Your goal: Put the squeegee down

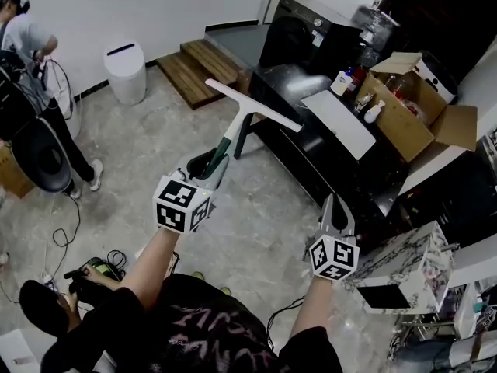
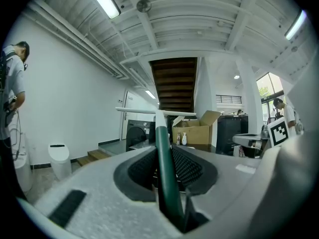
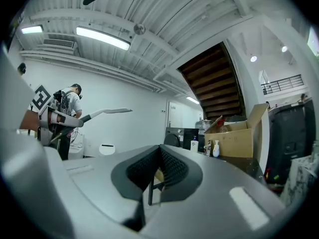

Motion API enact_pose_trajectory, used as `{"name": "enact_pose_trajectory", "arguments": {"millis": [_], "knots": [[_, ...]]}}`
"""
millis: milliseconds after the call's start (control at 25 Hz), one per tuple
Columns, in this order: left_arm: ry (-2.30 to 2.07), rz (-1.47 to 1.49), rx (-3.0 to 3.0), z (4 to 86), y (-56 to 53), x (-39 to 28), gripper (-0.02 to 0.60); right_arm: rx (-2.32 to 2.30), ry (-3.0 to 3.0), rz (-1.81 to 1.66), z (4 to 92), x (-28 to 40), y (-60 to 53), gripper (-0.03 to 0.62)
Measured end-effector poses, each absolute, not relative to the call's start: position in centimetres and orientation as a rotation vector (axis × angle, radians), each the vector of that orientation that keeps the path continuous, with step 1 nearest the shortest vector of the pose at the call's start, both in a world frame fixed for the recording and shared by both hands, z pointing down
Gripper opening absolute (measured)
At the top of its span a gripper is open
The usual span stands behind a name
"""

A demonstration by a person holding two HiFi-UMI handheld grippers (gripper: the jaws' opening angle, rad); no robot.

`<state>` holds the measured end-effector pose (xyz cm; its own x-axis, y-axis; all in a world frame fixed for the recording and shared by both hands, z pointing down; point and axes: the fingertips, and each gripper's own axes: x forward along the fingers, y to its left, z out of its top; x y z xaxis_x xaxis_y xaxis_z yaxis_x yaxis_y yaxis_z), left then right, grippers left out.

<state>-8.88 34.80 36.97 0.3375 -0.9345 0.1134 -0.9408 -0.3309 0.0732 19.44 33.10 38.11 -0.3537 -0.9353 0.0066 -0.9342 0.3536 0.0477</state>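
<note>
The squeegee (image 1: 247,115) has a dark green handle and a long white blade, and it hangs in the air over the floor beside the black counter (image 1: 307,158). My left gripper (image 1: 220,164) is shut on its handle, with the blade end pointing away and up. In the left gripper view the green handle (image 2: 163,153) runs straight up between the ribbed pads to the white blade (image 2: 149,112). My right gripper (image 1: 335,207) hovers by the counter's near edge; its pads (image 3: 167,166) meet with nothing between them. The right gripper view shows the squeegee (image 3: 102,112) at its left.
On the counter lie a white sheet (image 1: 342,123), some bottles (image 1: 342,81) and an open cardboard box (image 1: 404,103). A washing machine (image 1: 299,26) stands behind it. Wooden steps (image 1: 198,67) and a white bin (image 1: 126,72) are further back. One person (image 1: 35,49) stands at the left, another crouches (image 1: 46,305) near cables.
</note>
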Motion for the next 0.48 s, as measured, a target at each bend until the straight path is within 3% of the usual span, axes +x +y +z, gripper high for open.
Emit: {"name": "enact_pose_trajectory", "arguments": {"millis": [480], "knots": [[-1.718, 0.068, 2.459, 37.7, 33.8, -11.2, 0.098, 1.81, -2.557, -0.041, 38.2, 17.9, 32.5, 0.002]]}}
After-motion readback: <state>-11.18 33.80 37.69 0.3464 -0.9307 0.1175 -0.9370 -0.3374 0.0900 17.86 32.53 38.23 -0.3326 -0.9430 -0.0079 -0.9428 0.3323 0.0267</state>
